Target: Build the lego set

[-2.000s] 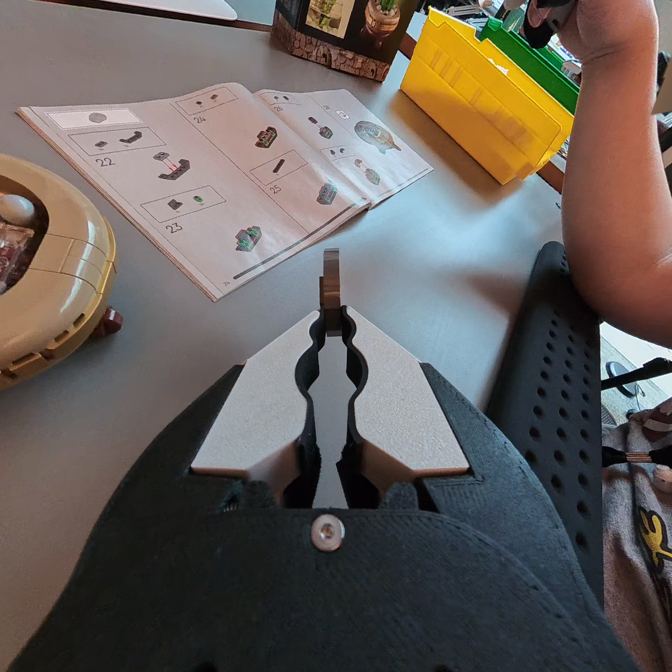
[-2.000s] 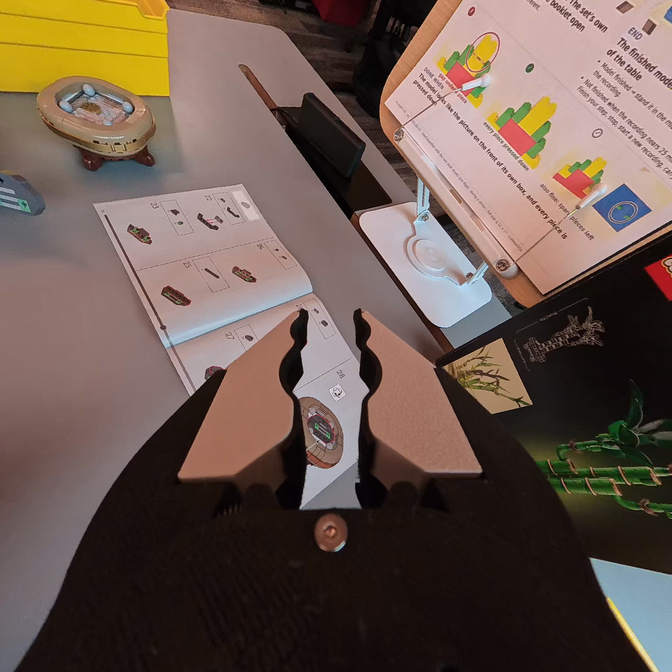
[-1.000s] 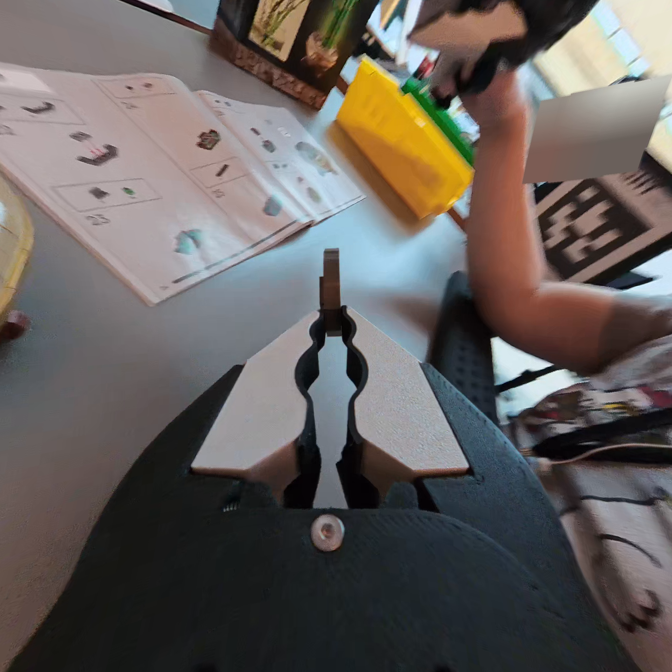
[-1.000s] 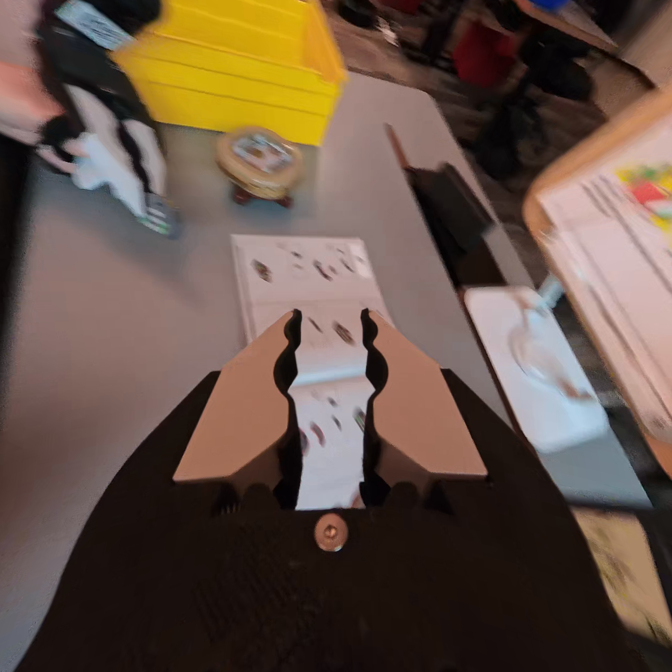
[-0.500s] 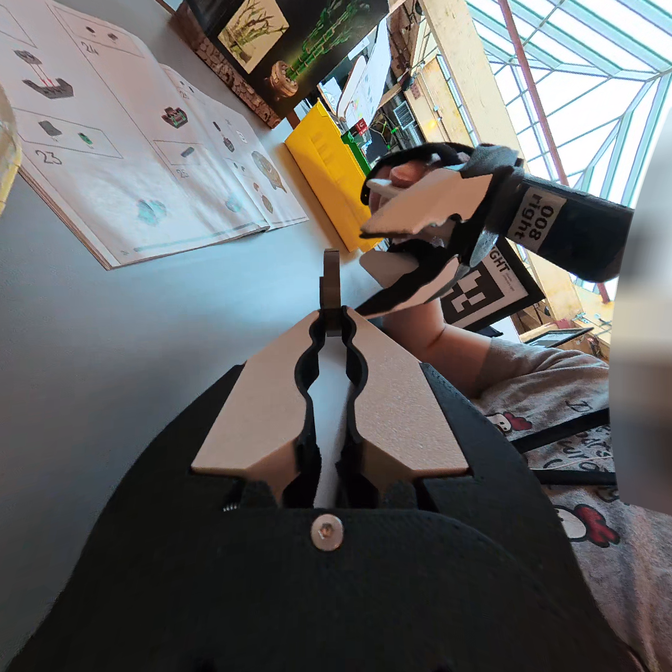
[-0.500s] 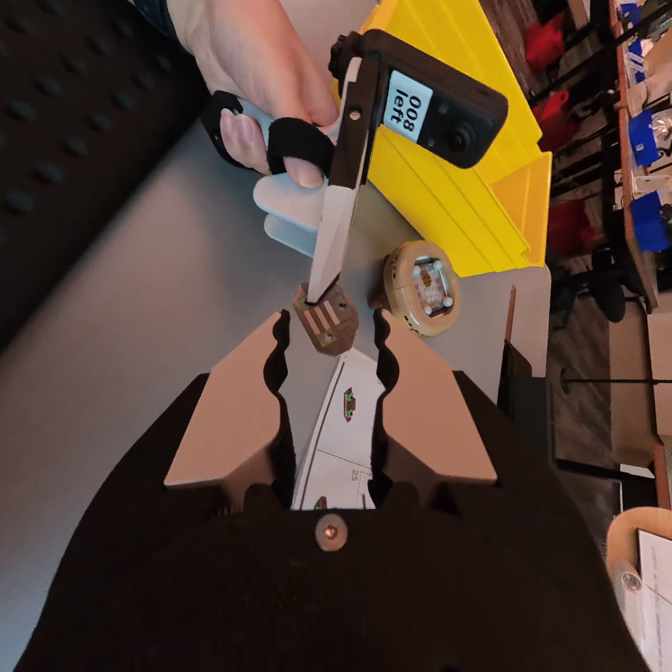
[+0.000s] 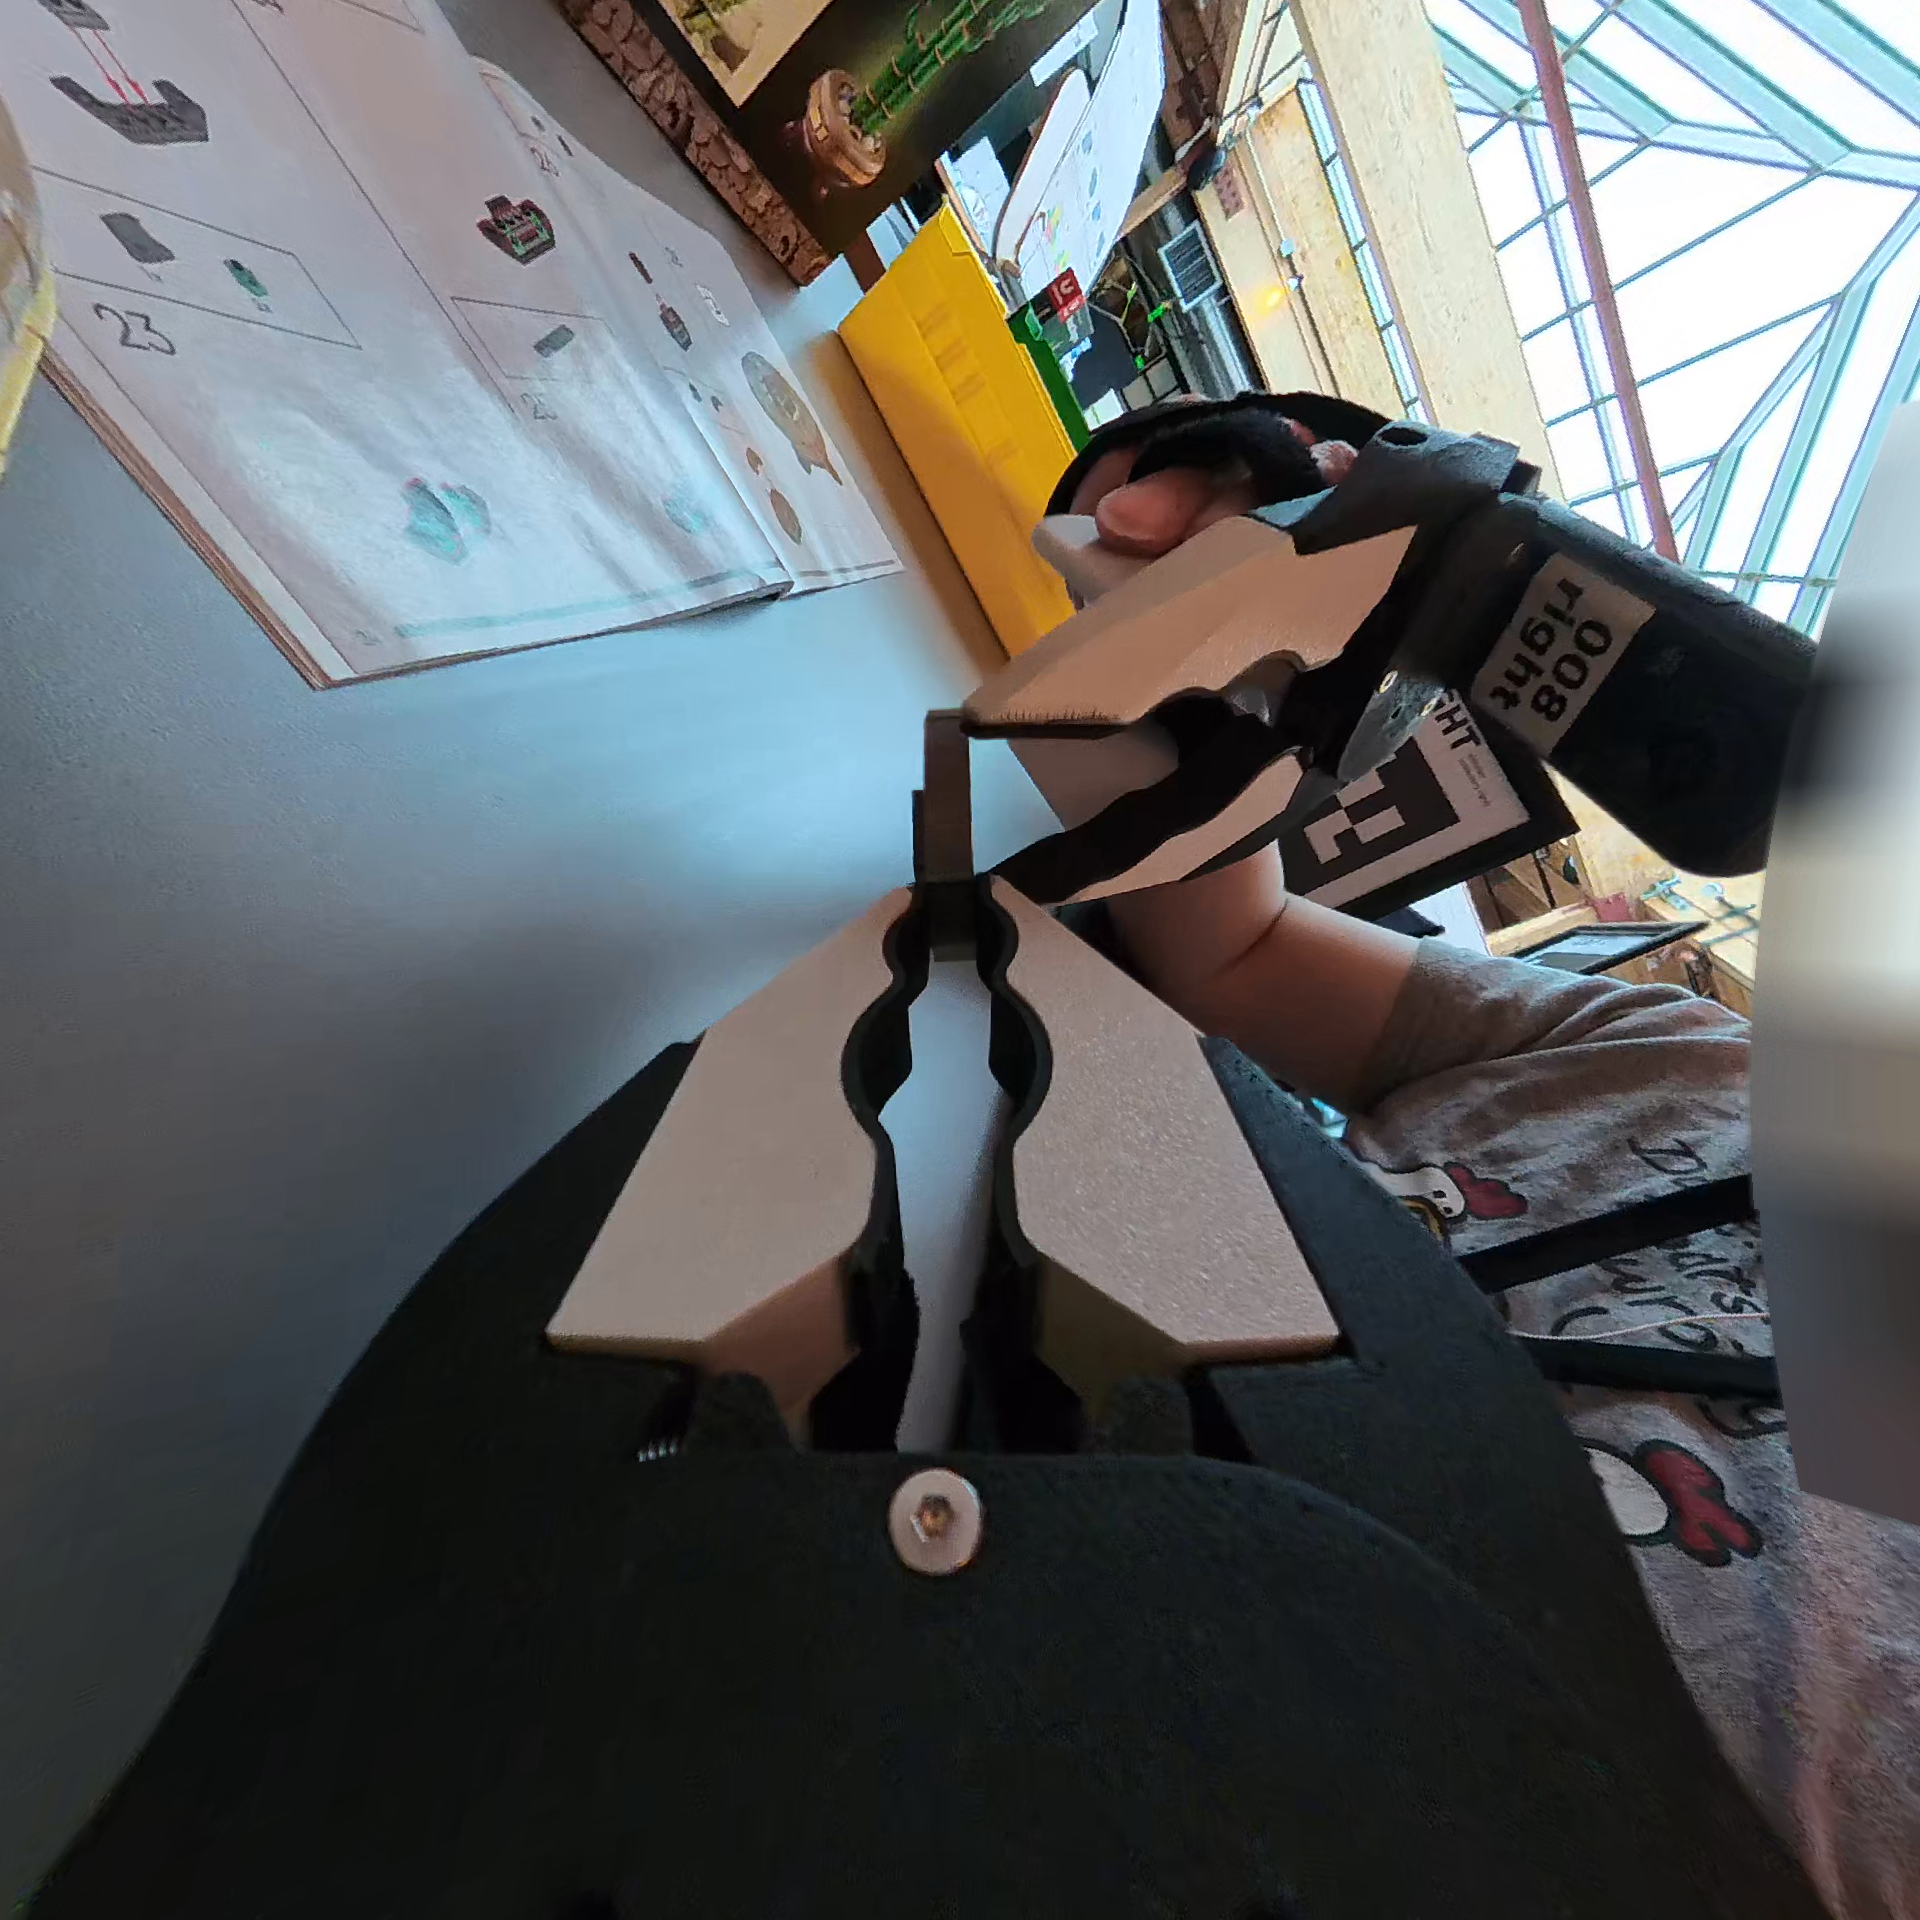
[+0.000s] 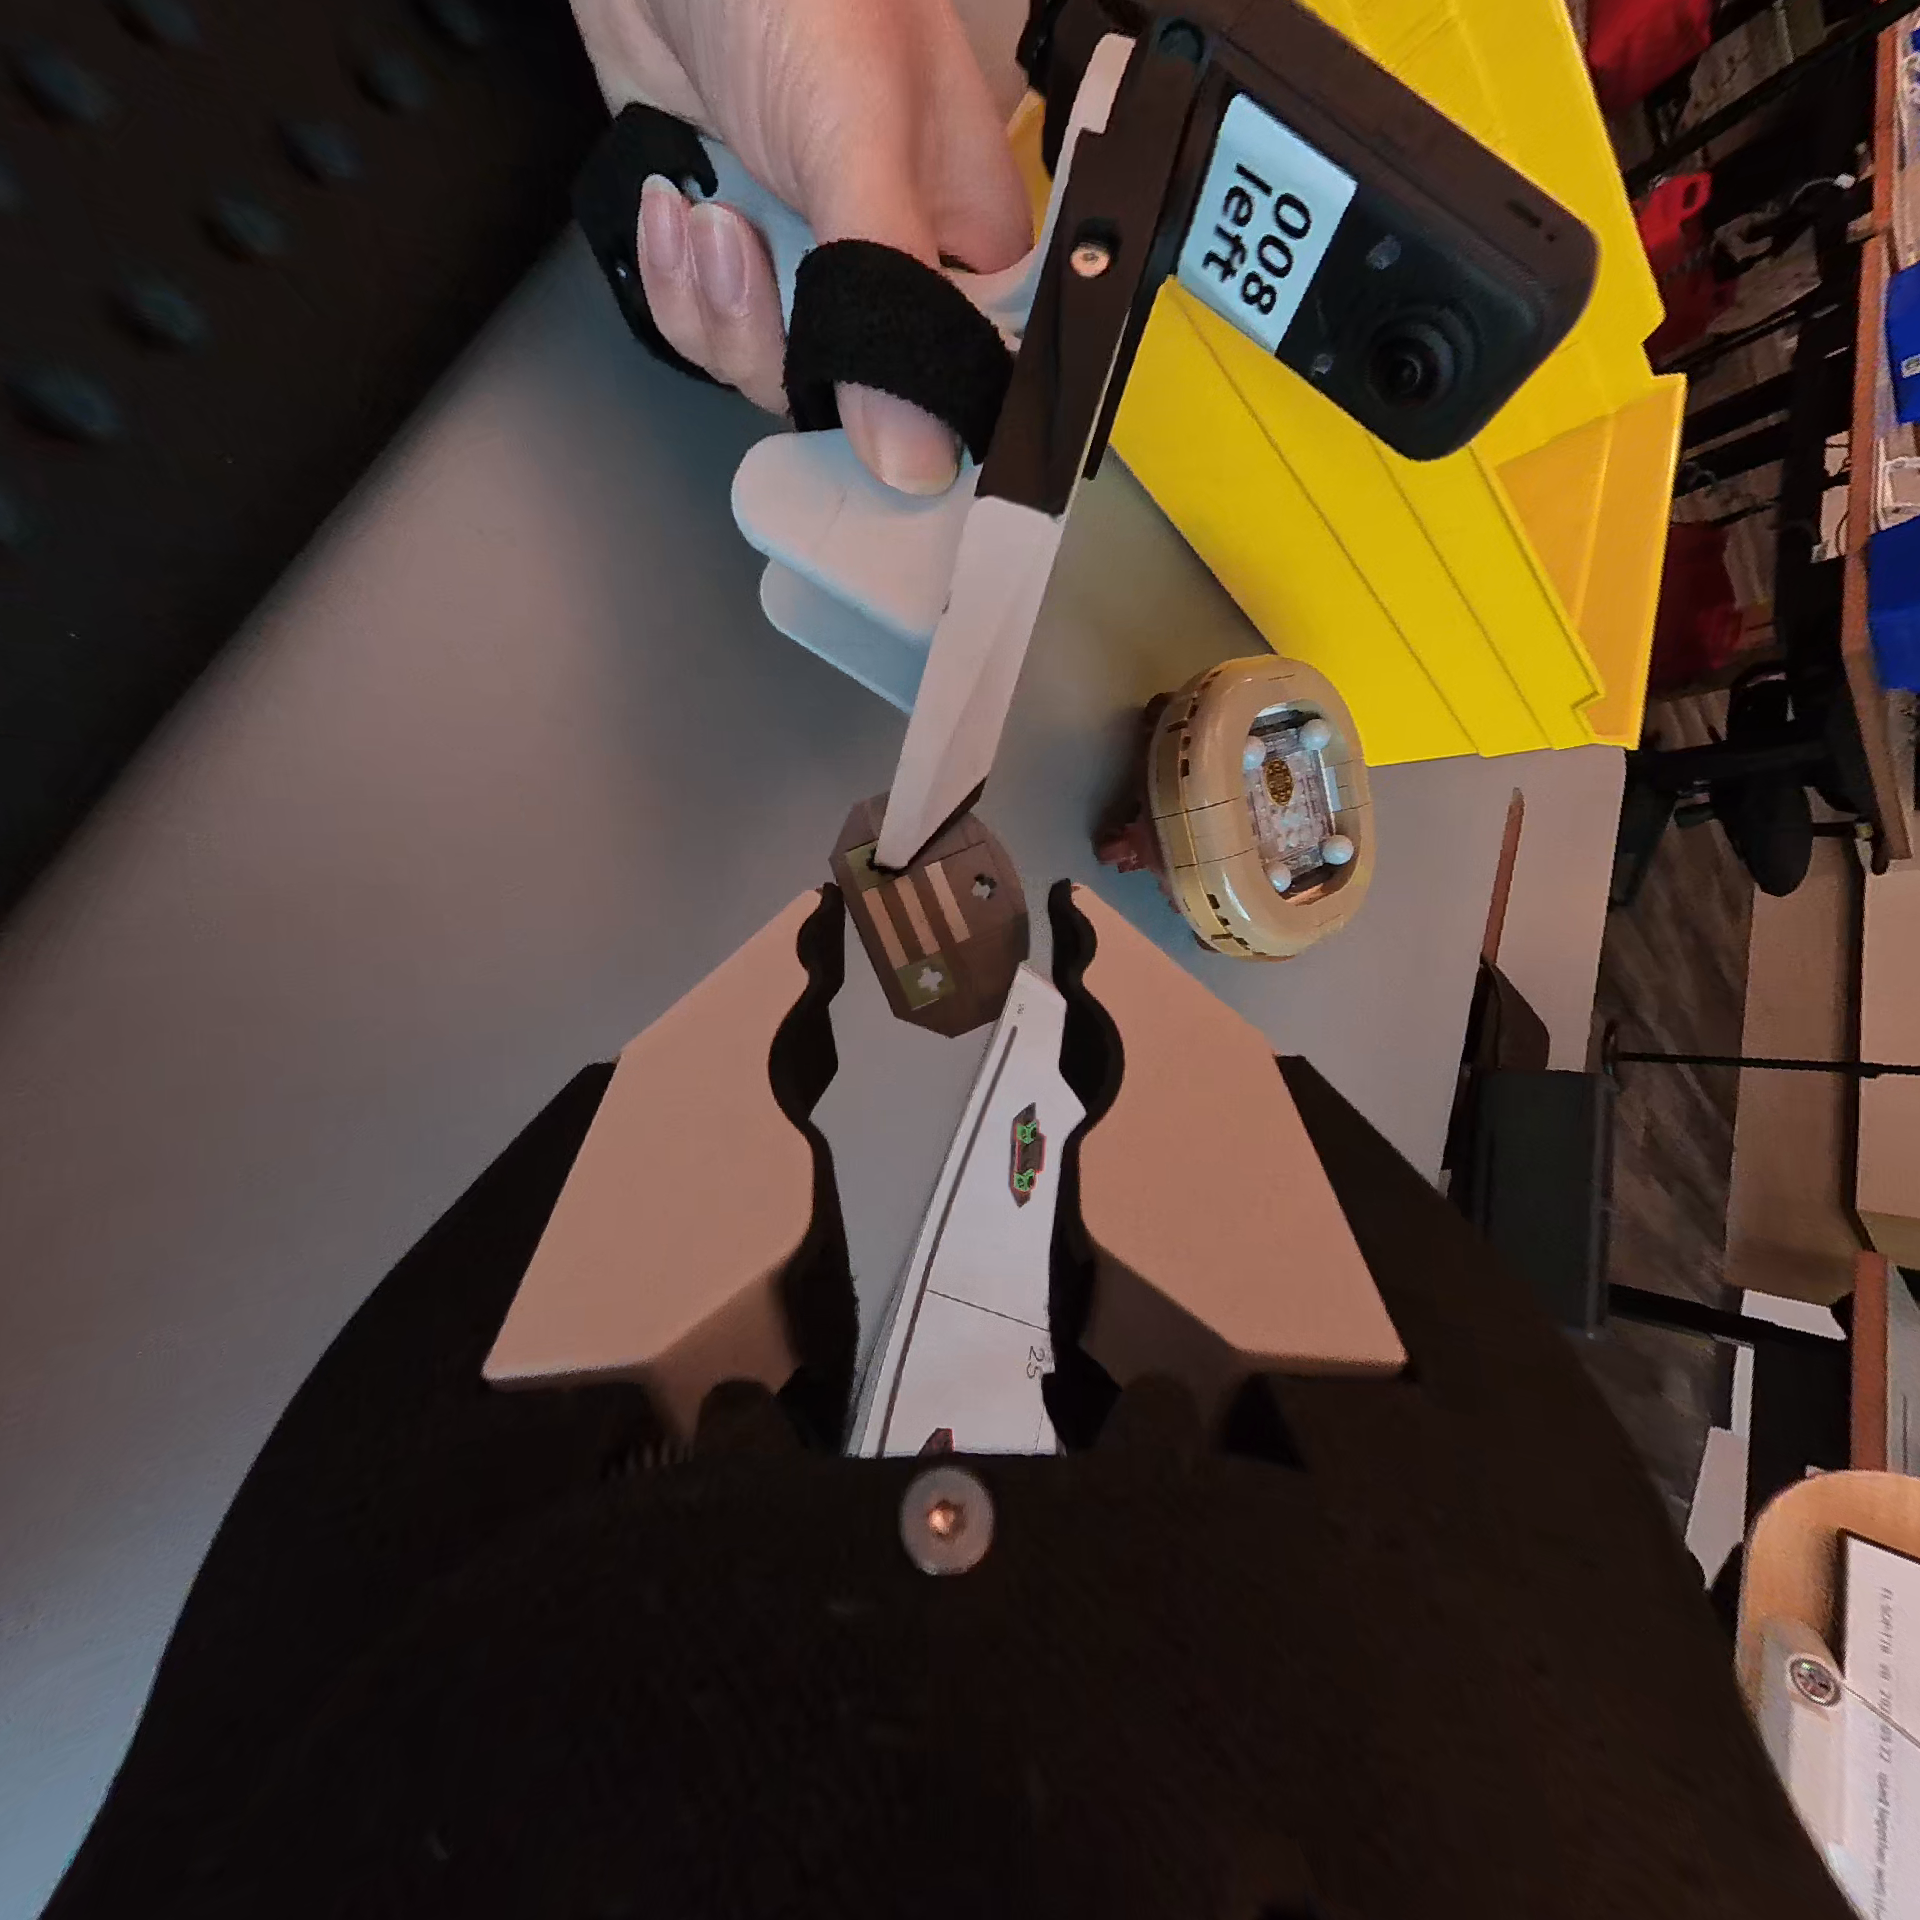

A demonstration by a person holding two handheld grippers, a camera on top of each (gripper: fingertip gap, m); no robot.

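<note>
Overhead, skylights (image 7: 1704, 208); grey table (image 7: 312, 935); left claw (image 7: 948, 914) pinches brown piece (image 8: 930, 940), right claw (image 8: 940, 904) wide.

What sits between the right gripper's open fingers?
The small dark-brown lego assembly, pinched by the left gripper; right gripper not yet closed. Right wrist view shows it.

Left gripper (image 7: 948, 914): fingers pinched on a thin brown piece (image 7: 943, 821).
Right gripper (image 7: 1023, 800): fingers spread either side of the piece's top, from its right.
Instruction booklet (image 7: 416, 343): open on counter (image 7: 312, 883), upper left of the piece.
</note>
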